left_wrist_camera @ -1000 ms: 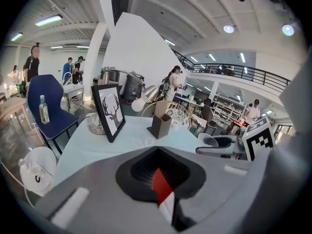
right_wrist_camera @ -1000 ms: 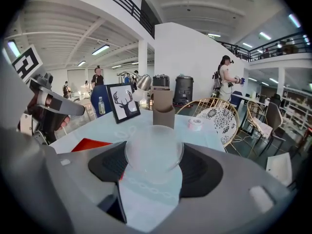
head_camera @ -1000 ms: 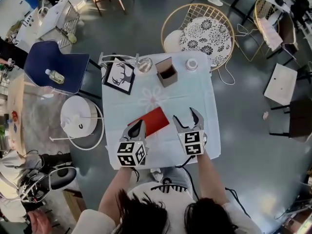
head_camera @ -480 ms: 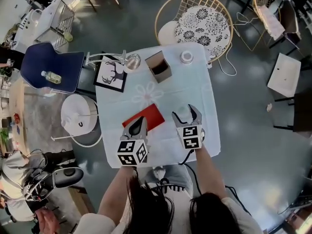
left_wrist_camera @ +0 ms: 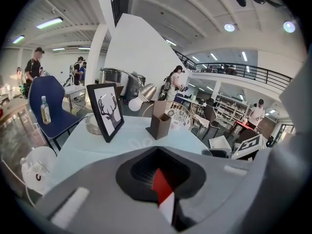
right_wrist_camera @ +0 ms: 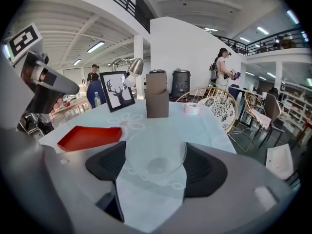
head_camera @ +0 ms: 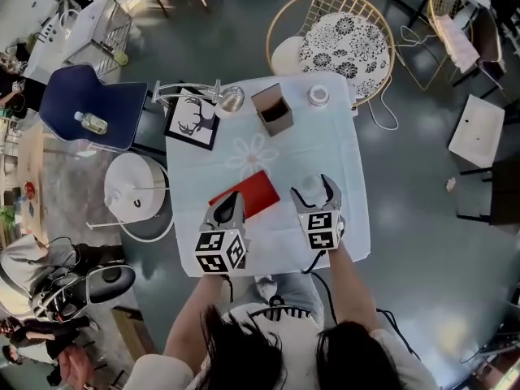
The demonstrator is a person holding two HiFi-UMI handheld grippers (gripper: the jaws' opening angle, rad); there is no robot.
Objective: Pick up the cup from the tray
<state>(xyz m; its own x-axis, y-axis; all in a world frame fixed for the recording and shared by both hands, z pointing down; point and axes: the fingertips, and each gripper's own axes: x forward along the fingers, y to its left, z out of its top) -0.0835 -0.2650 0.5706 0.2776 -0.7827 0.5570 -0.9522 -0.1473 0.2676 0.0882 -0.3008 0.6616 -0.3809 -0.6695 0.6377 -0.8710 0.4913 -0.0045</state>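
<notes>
A clear cup (right_wrist_camera: 155,155) sits between the black pads of my right gripper (right_wrist_camera: 156,164), and both pads touch its sides. In the head view the cup (head_camera: 307,191) shows as a pale round shape inside the right gripper (head_camera: 313,188), just right of the red tray (head_camera: 244,195). The tray (right_wrist_camera: 87,136) lies flat on the pale blue tablecloth (head_camera: 268,157) and holds nothing. My left gripper (head_camera: 230,208) is shut and hovers over the tray's near corner. A strip of red shows past its closed jaws (left_wrist_camera: 161,182). Whether the cup rests on the cloth or hangs above it is unclear.
At the table's far side stand a framed deer picture (head_camera: 193,119), a desk lamp (head_camera: 230,100), a brown open box (head_camera: 274,112) and a roll of tape (head_camera: 318,96). A wicker chair (head_camera: 341,43), a blue chair (head_camera: 85,108) and a white round stool (head_camera: 136,195) surround the table.
The head view has shifted slightly. Both grippers stay near the table's front edge, with the right one still round the cup beside the tray.
</notes>
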